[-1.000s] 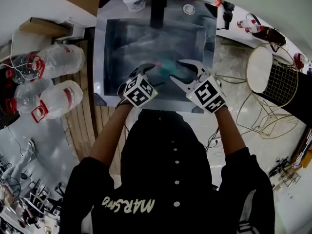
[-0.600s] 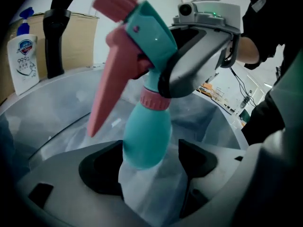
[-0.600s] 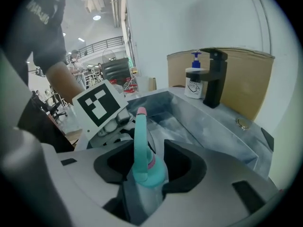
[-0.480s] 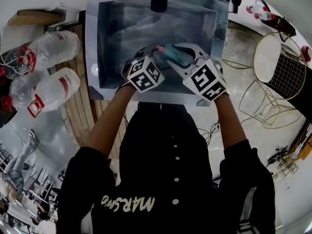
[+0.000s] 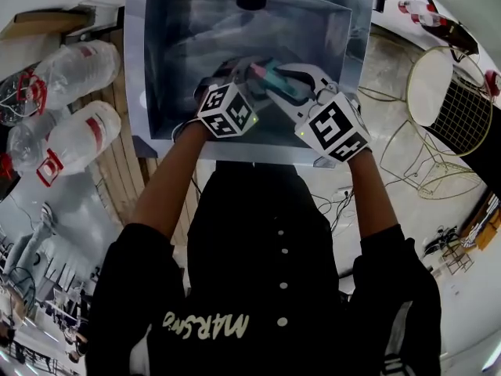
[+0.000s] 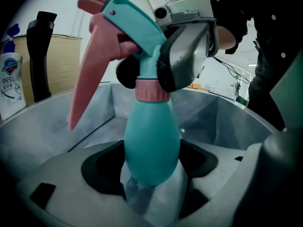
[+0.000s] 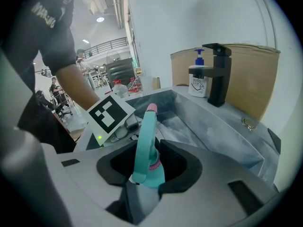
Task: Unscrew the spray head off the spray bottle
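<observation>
teal spray bottle [image 6: 151, 141], pink trigger [image 6: 87, 79]

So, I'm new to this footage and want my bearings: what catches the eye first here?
A teal spray bottle with a pink-triggered spray head is held upright inside the steel sink. The right gripper, jaws just closing, clamps its neck, while the left gripper, jaws just opened wide, brackets its body.

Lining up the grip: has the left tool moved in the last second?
Yes. Against the front rim of the sink, the left tool went deeper over the basin; its jaws, just opening, now straddle the spray bottle.
</observation>
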Available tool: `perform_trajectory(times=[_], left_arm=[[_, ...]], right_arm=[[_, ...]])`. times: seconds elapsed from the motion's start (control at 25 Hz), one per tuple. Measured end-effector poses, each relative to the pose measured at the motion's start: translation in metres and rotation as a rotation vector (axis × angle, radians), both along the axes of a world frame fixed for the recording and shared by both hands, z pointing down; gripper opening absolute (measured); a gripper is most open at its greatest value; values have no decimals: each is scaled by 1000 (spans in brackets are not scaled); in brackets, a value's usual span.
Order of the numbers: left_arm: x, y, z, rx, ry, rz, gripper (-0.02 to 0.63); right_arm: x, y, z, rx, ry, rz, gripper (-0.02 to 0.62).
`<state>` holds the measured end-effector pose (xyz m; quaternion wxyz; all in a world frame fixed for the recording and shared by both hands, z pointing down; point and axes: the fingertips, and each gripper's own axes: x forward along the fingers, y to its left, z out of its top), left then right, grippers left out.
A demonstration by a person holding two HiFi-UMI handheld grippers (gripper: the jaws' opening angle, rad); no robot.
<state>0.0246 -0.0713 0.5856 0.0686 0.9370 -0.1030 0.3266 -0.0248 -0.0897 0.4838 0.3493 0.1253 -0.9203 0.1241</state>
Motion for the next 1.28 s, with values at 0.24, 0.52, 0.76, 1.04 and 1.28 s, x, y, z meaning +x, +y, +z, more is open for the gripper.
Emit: perform_trajectory(times=[0.24,0.52,0.76,1.04,1.28], left_arm=[[1,1,-1,14,36,23,368],[-1,-3,1,16,38,-23,368],[0,-5,1,18,43,-53,368],[0,-6,1,18,40,-80,368],[0,-7,1,16,43,-88,368]], right_arm=[[7,10,13,95,159,-146,176],[6,1,15,67,121,-12,153],[8,-5,16,30,82,240,153],[16,-10,17,0,79,483,153],[15,-11,16,22,86,487,153]])
